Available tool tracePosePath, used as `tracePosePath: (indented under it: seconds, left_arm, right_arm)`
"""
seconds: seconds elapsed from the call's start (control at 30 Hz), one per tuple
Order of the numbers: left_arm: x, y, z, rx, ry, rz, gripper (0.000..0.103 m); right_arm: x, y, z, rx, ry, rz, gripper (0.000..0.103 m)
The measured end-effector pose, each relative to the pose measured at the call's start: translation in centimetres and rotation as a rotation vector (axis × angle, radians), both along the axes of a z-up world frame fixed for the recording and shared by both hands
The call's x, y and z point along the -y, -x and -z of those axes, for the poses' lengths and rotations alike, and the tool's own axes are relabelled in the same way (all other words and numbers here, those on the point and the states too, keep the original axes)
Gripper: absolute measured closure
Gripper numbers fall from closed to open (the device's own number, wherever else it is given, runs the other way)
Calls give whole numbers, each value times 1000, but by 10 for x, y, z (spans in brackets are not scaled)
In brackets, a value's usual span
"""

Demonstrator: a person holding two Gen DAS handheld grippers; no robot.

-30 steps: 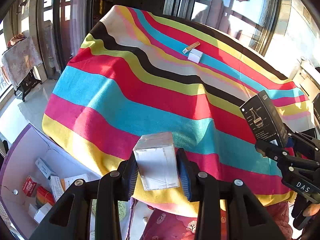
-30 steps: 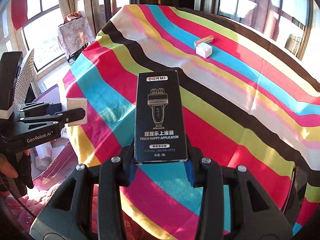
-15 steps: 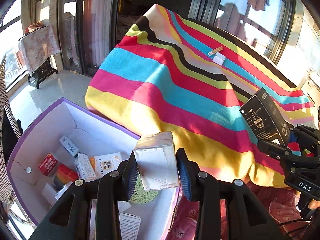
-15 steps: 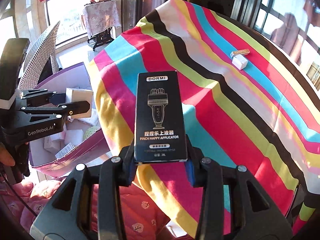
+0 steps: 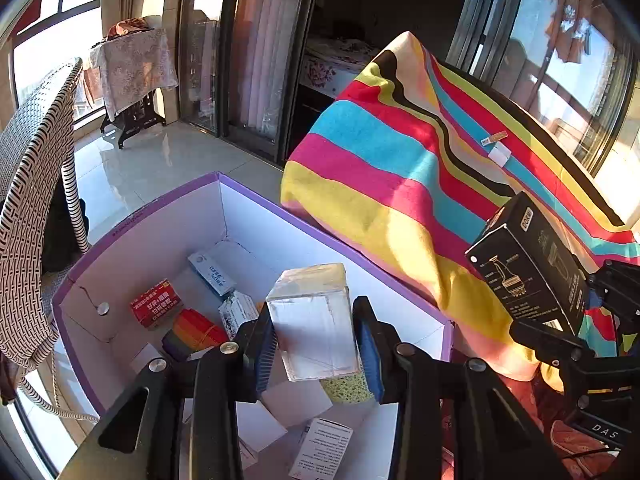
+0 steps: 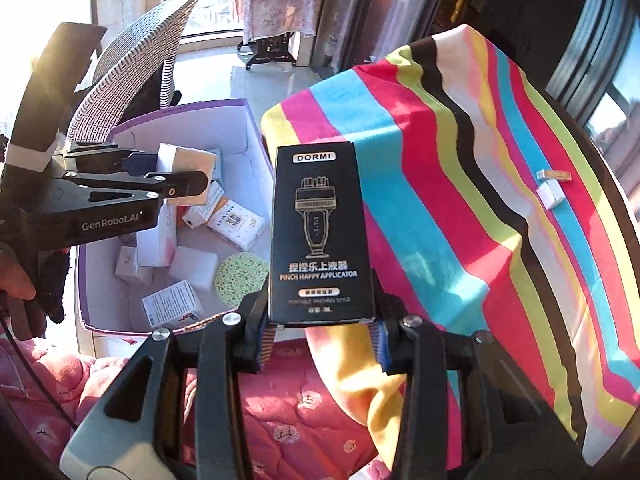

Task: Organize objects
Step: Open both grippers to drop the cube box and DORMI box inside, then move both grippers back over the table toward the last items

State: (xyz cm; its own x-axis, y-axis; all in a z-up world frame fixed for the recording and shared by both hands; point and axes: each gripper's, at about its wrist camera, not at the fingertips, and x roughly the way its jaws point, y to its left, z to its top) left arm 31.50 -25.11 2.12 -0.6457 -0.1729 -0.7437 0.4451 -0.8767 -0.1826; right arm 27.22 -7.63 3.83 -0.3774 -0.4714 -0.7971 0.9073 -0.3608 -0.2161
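My left gripper (image 5: 316,340) is shut on a small clear-wrapped whitish box (image 5: 314,322) and hangs above the purple-rimmed white storage box (image 5: 280,208), which holds several small cartons. In the right wrist view the same left gripper (image 6: 192,184) shows at the left over the storage box (image 6: 180,110), with the whitish box (image 6: 186,162) between its fingers. My right gripper (image 6: 322,336) is shut on a tall black DORMI applicator box (image 6: 322,236), held upright over the edge of the striped cloth (image 6: 460,208). The black box (image 5: 528,264) also appears at the right of the left wrist view.
Two small items, a white box (image 5: 500,156) and a thin gold box (image 5: 494,138), lie far back on the striped cloth (image 5: 400,168). A woven chair (image 5: 32,184) stands left of the storage box. A pink quilted garment (image 6: 280,412) fills the lower foreground. Glass doors stand behind.
Both grippers have swung left, off the striped table toward the storage box, each keeping its box. The storage box has come into full view under my left gripper.
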Motion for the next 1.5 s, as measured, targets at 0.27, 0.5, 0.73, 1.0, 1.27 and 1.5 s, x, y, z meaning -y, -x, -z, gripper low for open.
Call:
tracePosePath:
  seconds: [0.27, 0.5, 0.73, 1.0, 1.27, 1.5]
  left_arm:
    - [38, -23, 11, 21, -12, -109, 65]
    - [58, -41, 22, 63, 3, -189, 65]
    - [65, -41, 25, 120, 50, -261, 51]
    - [57, -35, 20, 139, 91, -276, 21]
    - [23, -1, 20, 170, 94, -147, 21]
    - [-46, 67, 8, 130, 74, 127, 20]
  right_arm:
    - [51, -41, 8, -36, -62, -190, 60]
    - [72, -65, 19, -37, -84, -275, 60]
    - [73, -70, 23, -5, -55, -299, 59]
    - [55, -40, 12, 47, 33, -186, 40]
    - [13, 30, 10, 116, 105, 22, 36]
    - [-42, 117, 12, 110, 149, 243, 29]
